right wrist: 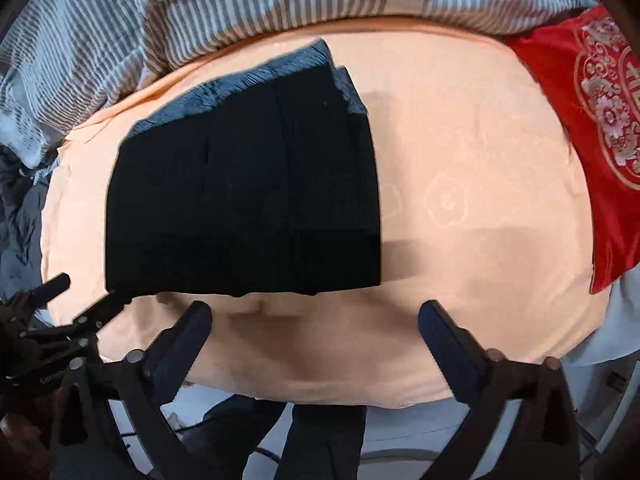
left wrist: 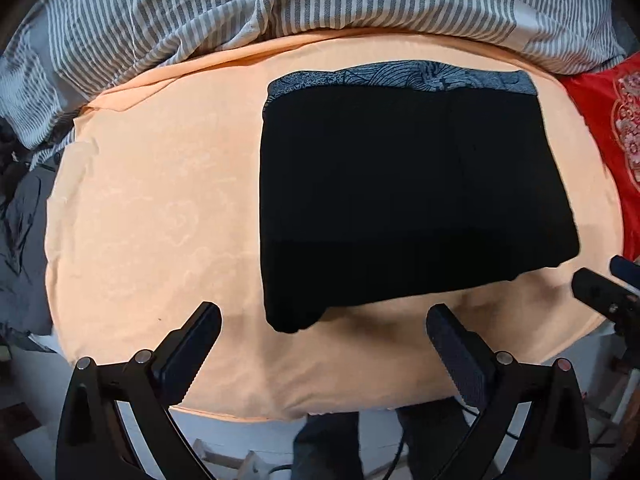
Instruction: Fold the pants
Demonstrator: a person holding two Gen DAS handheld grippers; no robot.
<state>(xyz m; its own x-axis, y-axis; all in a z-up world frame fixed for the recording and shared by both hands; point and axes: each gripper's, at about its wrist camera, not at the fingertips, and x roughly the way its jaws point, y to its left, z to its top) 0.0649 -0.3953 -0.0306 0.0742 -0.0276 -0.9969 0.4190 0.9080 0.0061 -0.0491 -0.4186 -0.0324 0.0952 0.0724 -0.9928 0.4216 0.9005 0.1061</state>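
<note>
The black pants [left wrist: 400, 200] lie folded into a flat rectangle on the orange sheet [left wrist: 152, 208], with a grey patterned waistband [left wrist: 400, 76] at the far edge. My left gripper [left wrist: 324, 320] is open and empty, just in front of the pants' near edge. In the right wrist view the pants [right wrist: 244, 196] lie left of centre. My right gripper [right wrist: 316, 316] is open and empty, just in front of their near edge. The right gripper also shows at the right edge of the left wrist view [left wrist: 604, 284], and the left gripper at the left edge of the right wrist view [right wrist: 80, 304].
A grey-and-white striped duvet [left wrist: 240, 8] is bunched along the far side. A red embroidered pillow [right wrist: 592, 128] lies at the right. Dark clothing [left wrist: 20, 208] is heaped at the left. The bed's near edge [right wrist: 320, 396] drops to the floor below the grippers.
</note>
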